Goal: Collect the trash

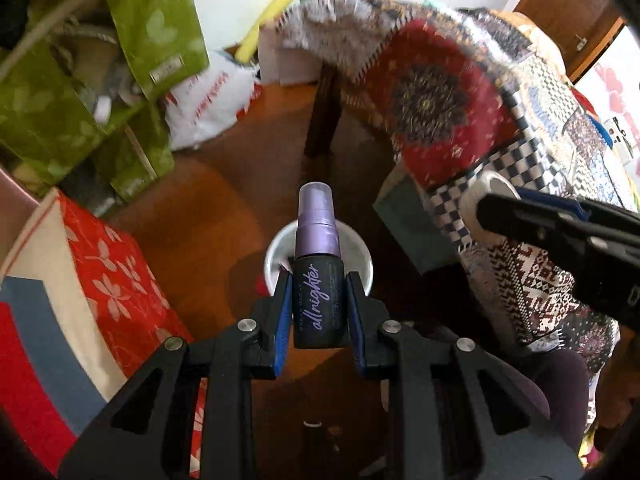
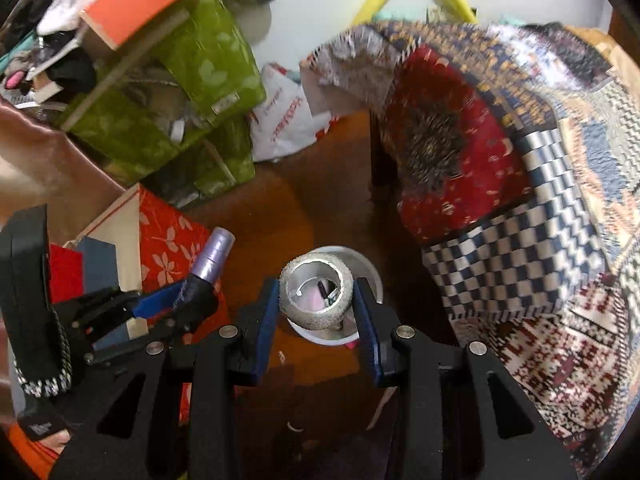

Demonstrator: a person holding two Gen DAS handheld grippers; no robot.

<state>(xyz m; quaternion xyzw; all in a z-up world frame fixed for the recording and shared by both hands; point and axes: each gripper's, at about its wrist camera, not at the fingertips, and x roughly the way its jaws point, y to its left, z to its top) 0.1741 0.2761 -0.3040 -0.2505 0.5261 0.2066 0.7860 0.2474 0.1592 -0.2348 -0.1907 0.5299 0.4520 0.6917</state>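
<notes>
L gripper [image 1: 318, 280] clamps a spray bottle [image 1: 316, 272], R gripper [image 2: 316, 292] clamps a silver ring [image 2: 316, 290], w/ white bin [image 2: 370, 276] just beyond both.

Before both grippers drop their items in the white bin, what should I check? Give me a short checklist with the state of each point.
1. Left gripper holds the spray bottle: ok.
2. Right gripper holds the tape roll: ok.
3. White bin lies below the roll: ok.
4. Bin below the bottle: ok in the left wrist view.
5. Bin has room left: cannot tell.
6. Grippers apart from each other: ok.
</notes>
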